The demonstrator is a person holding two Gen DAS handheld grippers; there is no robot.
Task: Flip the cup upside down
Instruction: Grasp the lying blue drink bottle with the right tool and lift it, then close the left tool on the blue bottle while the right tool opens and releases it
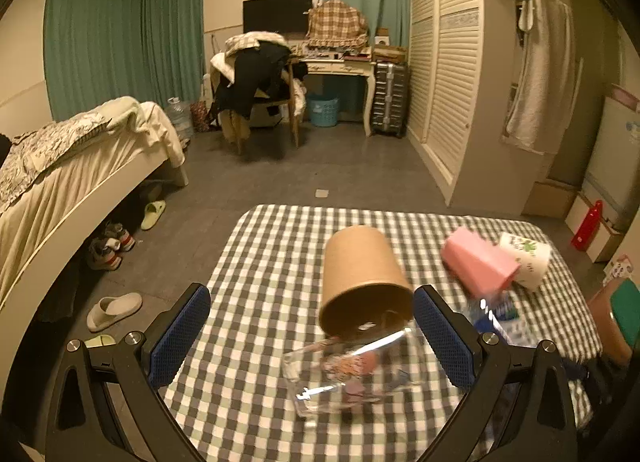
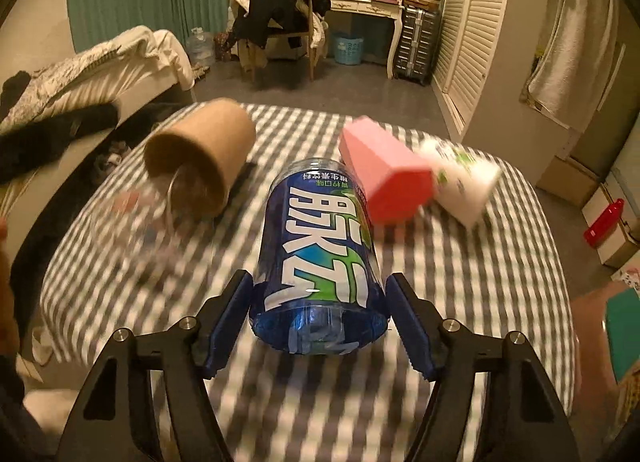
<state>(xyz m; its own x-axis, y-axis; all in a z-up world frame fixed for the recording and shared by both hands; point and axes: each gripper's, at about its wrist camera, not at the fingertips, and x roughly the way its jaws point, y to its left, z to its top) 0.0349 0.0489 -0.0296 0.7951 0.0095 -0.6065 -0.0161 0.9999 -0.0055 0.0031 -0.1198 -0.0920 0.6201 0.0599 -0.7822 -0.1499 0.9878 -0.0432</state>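
Several cups lie on their sides on a checkered table. A clear glass cup with a printed picture lies between my left gripper's open blue fingers, untouched. A brown paper cup lies just beyond it. A pink cup and a white printed cup lie at the right. In the right wrist view a blue clear cup with white lettering lies between my right gripper's blue pads, which stand at its sides; contact is unclear. The brown cup, pink cup and white cup lie behind it.
The table's left edge drops to the floor beside a bed. A red bottle stands on the floor at the right. A pink and green object sits by the table's right edge.
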